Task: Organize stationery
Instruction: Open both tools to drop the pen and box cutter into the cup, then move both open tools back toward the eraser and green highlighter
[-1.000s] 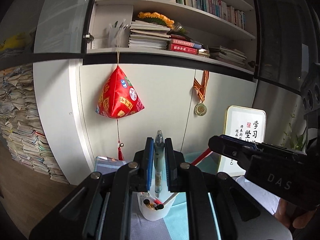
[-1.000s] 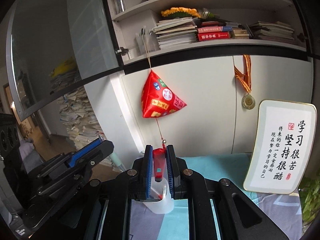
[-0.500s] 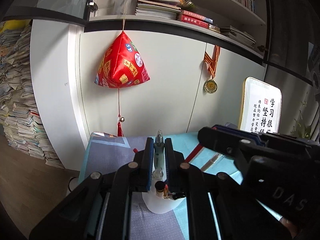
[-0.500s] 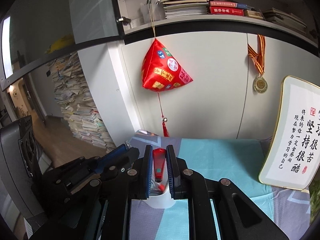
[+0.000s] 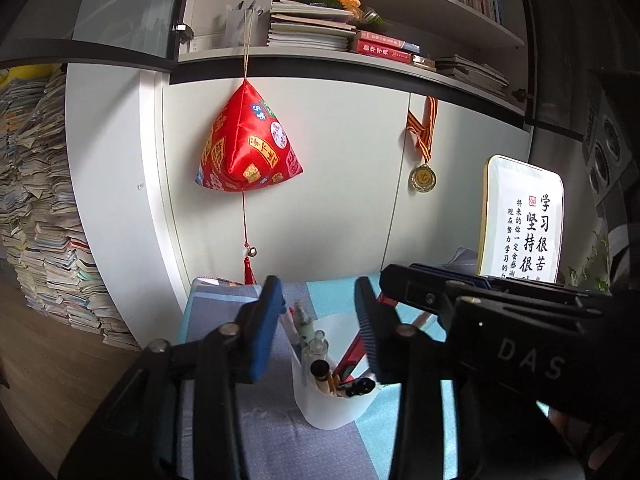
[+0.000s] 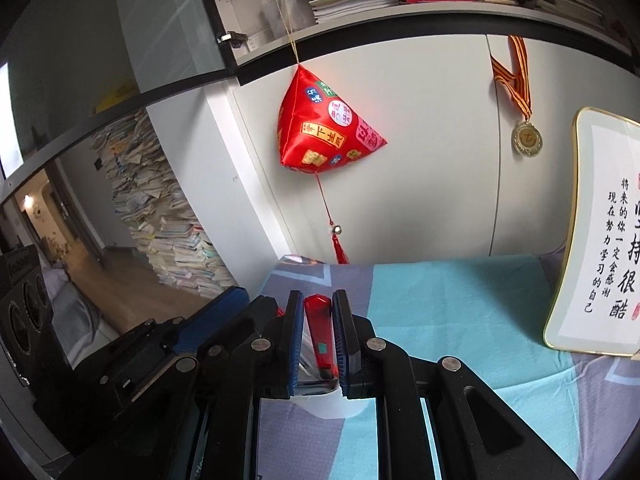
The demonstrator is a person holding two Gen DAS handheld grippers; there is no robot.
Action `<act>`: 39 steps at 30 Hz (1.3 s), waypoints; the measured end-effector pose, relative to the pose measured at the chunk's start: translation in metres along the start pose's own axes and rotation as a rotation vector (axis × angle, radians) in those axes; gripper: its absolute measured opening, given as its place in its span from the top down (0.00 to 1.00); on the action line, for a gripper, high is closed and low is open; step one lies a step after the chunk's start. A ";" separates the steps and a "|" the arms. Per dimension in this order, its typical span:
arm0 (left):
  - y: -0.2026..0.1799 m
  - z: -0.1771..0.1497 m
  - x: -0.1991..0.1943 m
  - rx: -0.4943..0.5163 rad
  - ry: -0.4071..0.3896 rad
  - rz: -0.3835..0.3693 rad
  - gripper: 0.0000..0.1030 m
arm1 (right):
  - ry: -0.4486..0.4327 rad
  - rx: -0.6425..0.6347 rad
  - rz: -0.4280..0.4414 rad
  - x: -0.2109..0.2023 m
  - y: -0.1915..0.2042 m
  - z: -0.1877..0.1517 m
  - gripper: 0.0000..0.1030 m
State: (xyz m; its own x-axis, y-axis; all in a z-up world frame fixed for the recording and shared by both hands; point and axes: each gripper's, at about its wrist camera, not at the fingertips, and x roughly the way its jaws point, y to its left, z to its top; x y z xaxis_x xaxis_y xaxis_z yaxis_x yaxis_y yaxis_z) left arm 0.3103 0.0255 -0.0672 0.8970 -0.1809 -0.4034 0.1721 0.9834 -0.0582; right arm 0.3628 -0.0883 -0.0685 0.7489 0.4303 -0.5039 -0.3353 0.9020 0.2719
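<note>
Here, a white cup (image 5: 334, 408) stands on the desk (image 6: 460, 312), on a cloth of teal and grey-blue patches, and it holds several pens. A pale green pen (image 5: 305, 322) stands upright in it beside a clear-topped one, with dark-capped pens and a red item leaning at the right of the cup. The left hand-held gripper (image 5: 320, 320) hangs just above the cup with its blue-padded jaws apart; they have just been opening, and the pale green pen stands free between them, touched by neither pad. The right hand-held gripper (image 6: 318, 340) is closed on a red pen (image 6: 319, 330), which stands upright between its blue pads, directly over the cup's rim (image 6: 332, 402). In the left wrist view the right one's black body, marked DAS, reaches in from the right, close beside the cup; a bit of the person's hand shows beneath it at the lower right edge.

Behind the desk is a white cabinet wall. A red pyramid-shaped ornament (image 5: 248, 148) with a tassel hangs on it by a cord, and a medal (image 5: 422, 178) on a striped ribbon hangs to its right. A framed calligraphy plaque (image 5: 520, 224) leans at the desk's right end. Shelves of books run above, and tall paper stacks (image 5: 36, 216) stand on the floor at the left.
</note>
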 end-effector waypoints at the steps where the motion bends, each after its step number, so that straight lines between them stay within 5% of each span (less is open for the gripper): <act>1: 0.001 0.001 -0.002 -0.001 -0.011 0.003 0.53 | -0.007 0.004 0.003 -0.001 -0.001 0.001 0.85; 5: 0.006 0.003 -0.006 -0.024 -0.020 -0.014 0.51 | -0.035 -0.002 0.009 -0.009 0.002 0.002 0.76; 13: 0.007 0.004 -0.021 -0.027 -0.049 -0.001 0.47 | -0.066 0.012 0.015 -0.020 0.000 0.004 0.76; 18: 0.004 -0.001 -0.032 -0.027 -0.062 0.018 0.34 | -0.072 0.007 0.015 -0.033 -0.002 0.006 0.76; 39: -0.012 -0.064 -0.087 -0.021 0.062 0.030 0.30 | 0.038 -0.051 -0.023 -0.092 -0.001 -0.060 0.77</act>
State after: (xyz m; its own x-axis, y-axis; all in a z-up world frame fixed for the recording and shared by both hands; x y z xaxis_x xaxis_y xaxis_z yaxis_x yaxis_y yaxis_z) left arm 0.2039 0.0310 -0.0899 0.8746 -0.1509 -0.4608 0.1368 0.9885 -0.0640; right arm 0.2599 -0.1264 -0.0710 0.7349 0.4100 -0.5402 -0.3481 0.9117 0.2183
